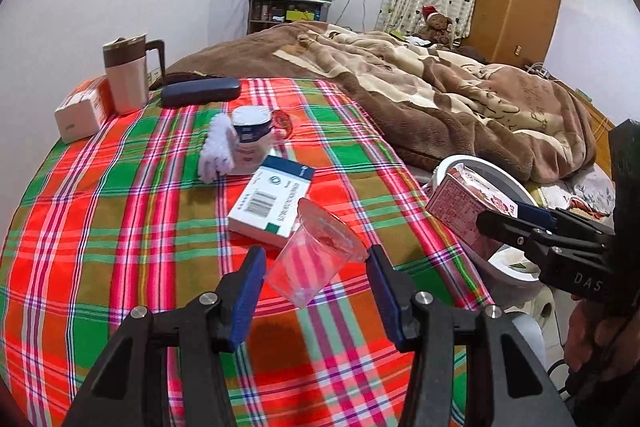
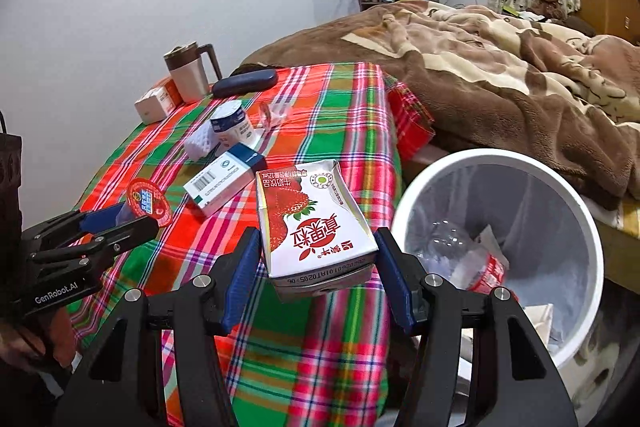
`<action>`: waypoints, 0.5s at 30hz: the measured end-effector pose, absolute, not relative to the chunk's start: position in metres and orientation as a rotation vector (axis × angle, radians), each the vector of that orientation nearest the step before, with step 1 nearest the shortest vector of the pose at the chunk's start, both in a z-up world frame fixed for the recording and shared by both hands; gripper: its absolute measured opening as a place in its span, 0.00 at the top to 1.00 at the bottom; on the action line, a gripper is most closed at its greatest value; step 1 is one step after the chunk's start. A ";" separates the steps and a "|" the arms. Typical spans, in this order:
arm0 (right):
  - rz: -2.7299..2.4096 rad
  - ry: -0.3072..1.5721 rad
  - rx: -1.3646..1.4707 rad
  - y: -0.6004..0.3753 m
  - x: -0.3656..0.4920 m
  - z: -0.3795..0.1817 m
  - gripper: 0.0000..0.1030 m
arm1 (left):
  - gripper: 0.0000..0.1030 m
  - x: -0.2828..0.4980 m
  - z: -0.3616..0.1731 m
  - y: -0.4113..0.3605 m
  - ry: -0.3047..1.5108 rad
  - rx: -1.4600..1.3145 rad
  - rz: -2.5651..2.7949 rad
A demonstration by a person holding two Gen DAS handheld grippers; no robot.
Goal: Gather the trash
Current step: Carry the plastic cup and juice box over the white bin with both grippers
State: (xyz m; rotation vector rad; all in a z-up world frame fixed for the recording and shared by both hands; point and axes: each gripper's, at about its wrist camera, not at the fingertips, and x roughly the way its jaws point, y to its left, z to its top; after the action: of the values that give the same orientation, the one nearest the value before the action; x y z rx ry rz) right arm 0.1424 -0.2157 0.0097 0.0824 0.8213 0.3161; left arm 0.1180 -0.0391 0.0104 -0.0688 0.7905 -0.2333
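Note:
My left gripper (image 1: 316,263) has its pads against a clear plastic cup (image 1: 316,259) with a red peeled lid (image 2: 149,202), held tilted above the plaid tablecloth (image 1: 120,267). My right gripper (image 2: 316,255) is shut on a strawberry milk carton (image 2: 312,227), held above the table's right edge, left of the white trash bin (image 2: 500,163). The bin holds a crushed clear bottle (image 2: 460,247) and paper. The carton (image 1: 464,203) also shows in the left wrist view, over the bin (image 1: 504,175).
On the table lie a white-and-blue box (image 1: 272,203), a white tub (image 1: 252,139) beside foam netting (image 1: 218,147), a dark glasses case (image 1: 200,93), a lidded mug (image 1: 126,75) and a small orange-white box (image 1: 80,111). A bed with a brown blanket (image 1: 440,87) stands behind.

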 end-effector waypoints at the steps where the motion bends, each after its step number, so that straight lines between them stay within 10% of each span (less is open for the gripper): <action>1: 0.309 0.818 0.087 -0.219 0.143 0.010 0.43 | 0.49 0.119 0.011 -0.042 0.789 -0.064 -0.239; 15: 0.188 0.802 0.147 -0.267 0.132 0.009 0.43 | 0.49 0.138 0.013 -0.104 0.793 0.005 -0.367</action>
State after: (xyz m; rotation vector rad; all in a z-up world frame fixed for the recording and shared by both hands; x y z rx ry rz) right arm 0.1319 -0.2666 0.0090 0.1474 0.8019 0.1876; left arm 0.1379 -0.1037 0.0128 0.0052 0.7934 -0.3669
